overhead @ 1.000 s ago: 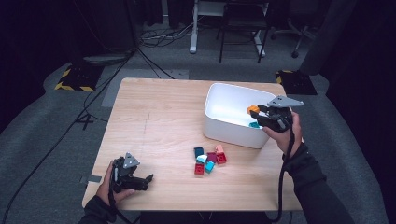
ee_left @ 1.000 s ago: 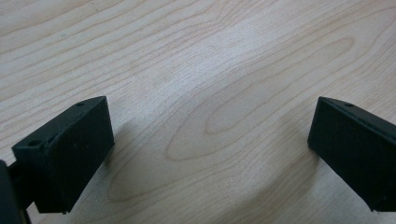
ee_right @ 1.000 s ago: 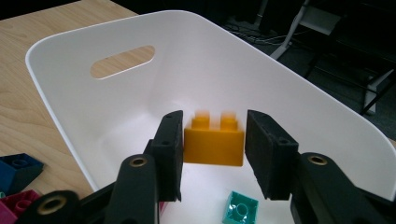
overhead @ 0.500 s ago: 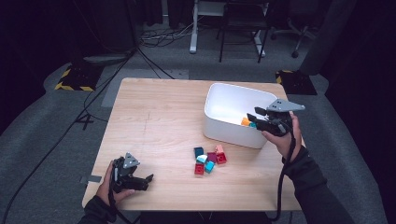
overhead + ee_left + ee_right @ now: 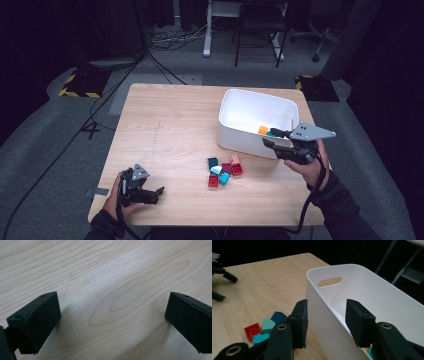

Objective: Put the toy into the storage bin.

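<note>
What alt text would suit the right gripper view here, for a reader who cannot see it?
The right tool is open and empty, its two black jaws straddling the near wall of a white bin on a wooden table. To the left of the bin lies a small pile of red, teal and blue blocks, and orange and teal pieces show inside the bin at the lower right.

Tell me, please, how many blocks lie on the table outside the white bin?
6, in one cluster in front of the white bin: dark blue block, pale cyan block, maroon block, pink-and-red block, red block, teal block. Others may be hidden underneath.
</note>
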`<state>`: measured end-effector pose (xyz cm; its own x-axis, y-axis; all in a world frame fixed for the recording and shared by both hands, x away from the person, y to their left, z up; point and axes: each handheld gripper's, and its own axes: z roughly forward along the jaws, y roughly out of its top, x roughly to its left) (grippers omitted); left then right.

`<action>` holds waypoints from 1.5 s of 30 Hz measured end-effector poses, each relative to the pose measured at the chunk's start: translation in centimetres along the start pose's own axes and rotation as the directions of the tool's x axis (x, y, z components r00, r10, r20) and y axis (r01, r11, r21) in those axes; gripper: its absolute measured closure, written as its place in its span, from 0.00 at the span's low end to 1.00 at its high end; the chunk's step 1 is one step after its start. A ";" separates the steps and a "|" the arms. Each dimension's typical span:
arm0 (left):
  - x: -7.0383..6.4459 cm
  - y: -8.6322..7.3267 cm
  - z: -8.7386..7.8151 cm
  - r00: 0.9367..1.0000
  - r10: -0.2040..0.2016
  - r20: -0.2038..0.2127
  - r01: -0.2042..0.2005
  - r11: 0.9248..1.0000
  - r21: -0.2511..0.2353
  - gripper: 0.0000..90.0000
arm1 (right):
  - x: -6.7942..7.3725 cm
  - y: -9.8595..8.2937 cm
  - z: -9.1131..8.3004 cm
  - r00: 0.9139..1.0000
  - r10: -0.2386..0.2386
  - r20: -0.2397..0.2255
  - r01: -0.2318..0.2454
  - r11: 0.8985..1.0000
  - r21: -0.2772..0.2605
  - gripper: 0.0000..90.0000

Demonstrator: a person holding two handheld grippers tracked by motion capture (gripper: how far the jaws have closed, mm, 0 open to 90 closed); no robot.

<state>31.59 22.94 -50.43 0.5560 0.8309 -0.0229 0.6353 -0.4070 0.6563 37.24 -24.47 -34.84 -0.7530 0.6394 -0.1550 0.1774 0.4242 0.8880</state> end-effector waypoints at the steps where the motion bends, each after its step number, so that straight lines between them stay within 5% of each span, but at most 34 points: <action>1: 0.0 0.0 0.0 1.000 -0.001 -0.001 0.001 1.000 -0.001 0.01 | 0.3 -0.2 -0.1 1.000 -0.008 -0.015 0.008 1.000 -0.003 0.60; 14: 0.0 0.0 0.0 1.000 0.001 0.000 -0.001 1.000 0.001 0.01 | 3.6 -4.2 3.1 0.994 -0.035 -0.104 0.041 0.997 0.058 0.49; 23: 0.0 0.0 0.0 1.000 0.001 -0.002 -0.001 1.000 -0.001 0.01 | 5.4 -8.2 6.4 0.981 -0.027 -0.194 0.054 0.989 0.134 0.48; 31: 0.0 0.0 0.0 1.000 0.001 -0.002 -0.001 1.000 -0.001 0.01 | 6.3 -10.2 9.2 0.981 -0.031 -0.193 0.073 0.974 0.213 0.43; 43: 0.0 0.0 0.0 1.000 -0.001 -0.001 0.001 1.000 -0.002 0.01 | 5.7 -10.9 11.1 0.985 0.025 -0.173 0.018 0.970 0.244 0.37; 45: 0.0 0.0 0.0 1.000 -0.001 -0.001 0.001 1.000 -0.001 0.01 | 5.8 -10.8 11.4 0.980 0.074 -0.185 -0.025 0.967 0.255 0.36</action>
<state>31.59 22.94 -50.44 0.5551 0.8315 -0.0228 0.6350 -0.4059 0.6572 38.24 -18.04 -50.28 -0.8418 0.5398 -0.0064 0.3520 0.5578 0.7516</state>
